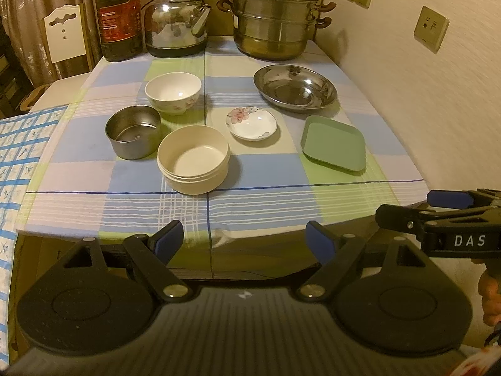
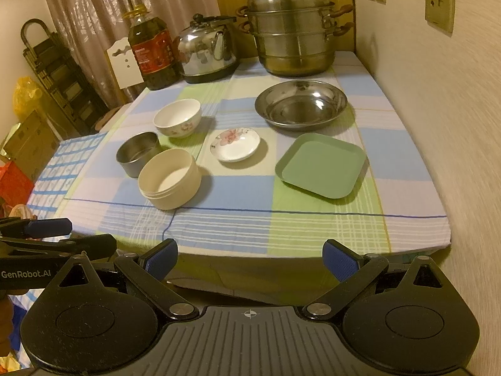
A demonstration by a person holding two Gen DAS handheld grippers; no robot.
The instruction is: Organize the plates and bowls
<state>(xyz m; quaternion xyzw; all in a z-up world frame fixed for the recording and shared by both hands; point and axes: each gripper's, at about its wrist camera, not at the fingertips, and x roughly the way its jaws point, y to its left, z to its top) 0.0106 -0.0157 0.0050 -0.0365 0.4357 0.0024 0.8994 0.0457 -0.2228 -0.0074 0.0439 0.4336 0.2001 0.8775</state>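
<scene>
On the checked tablecloth (image 1: 266, 175) stand a cream round bowl (image 1: 193, 159), a small steel bowl (image 1: 133, 131) and a white flowered bowl (image 1: 173, 93) on the left. A small flowered saucer (image 1: 251, 122) lies in the middle. To the right are a green square plate (image 1: 334, 143) and a wide steel plate (image 1: 295, 87). My left gripper (image 1: 245, 239) hangs open before the table's near edge, holding nothing. My right gripper (image 2: 250, 258) is open too, short of the near edge, facing the green plate (image 2: 321, 164) and saucer (image 2: 235, 144).
At the table's back stand an oil bottle (image 1: 118, 15), a steel kettle (image 1: 177, 22) and a stacked steamer pot (image 1: 274, 15). A wall (image 1: 422, 94) runs along the right side. A chair (image 1: 65, 34) and a blue checked cloth (image 1: 18, 147) sit at the left.
</scene>
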